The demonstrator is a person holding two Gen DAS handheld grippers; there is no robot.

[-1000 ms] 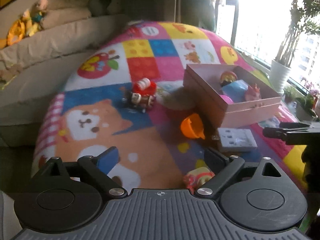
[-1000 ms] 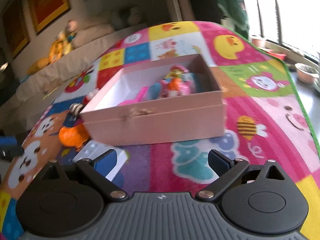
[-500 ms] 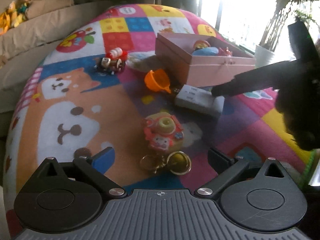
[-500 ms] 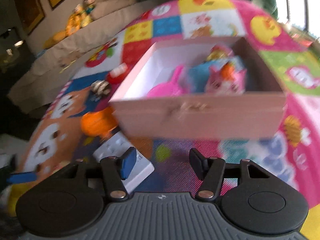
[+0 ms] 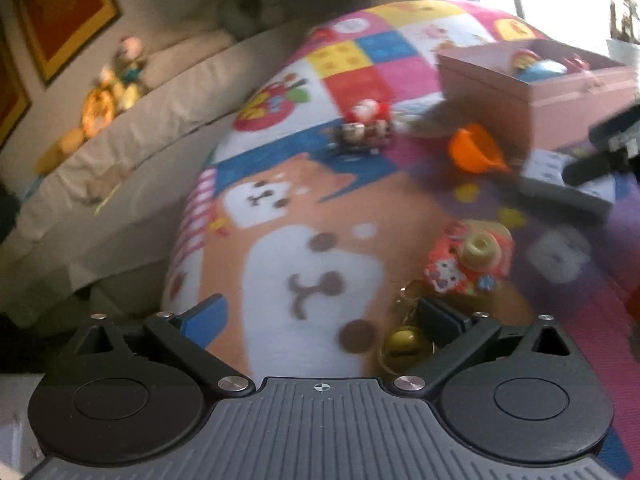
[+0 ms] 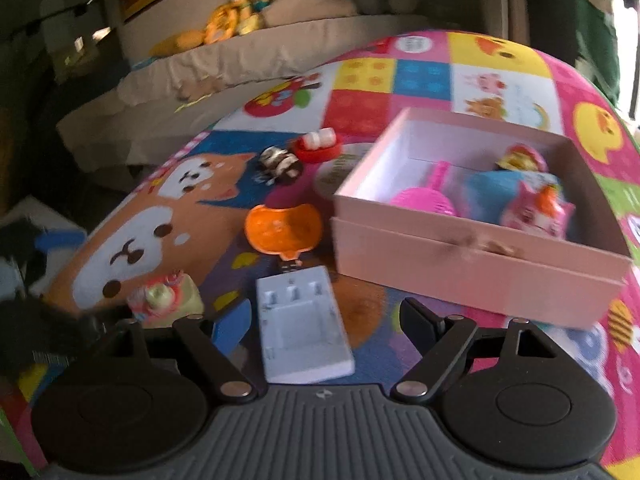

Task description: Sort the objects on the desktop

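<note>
A pink box (image 6: 472, 264) holding several toys stands on the colourful mat; it also shows in the left wrist view (image 5: 560, 92). A white charger (image 6: 300, 328) lies between the fingers of my open right gripper (image 6: 320, 320), not clamped. An orange scoop (image 6: 284, 228) lies beyond it, also seen in the left wrist view (image 5: 474, 152). My left gripper (image 5: 324, 316) is open and empty over the mat; a pink toy camera keychain (image 5: 472, 260) with gold bell (image 5: 404, 340) lies by its right finger.
A toy car (image 5: 362, 134) and a red toy (image 6: 318, 146) lie mid-mat. A beige sofa (image 5: 120, 120) with plush toys borders the mat on the left. The right gripper shows at the right edge of the left wrist view (image 5: 608, 148).
My right gripper has opened wider and dropped around the white charger. My left gripper has swung left and come closer to the keychain.
</note>
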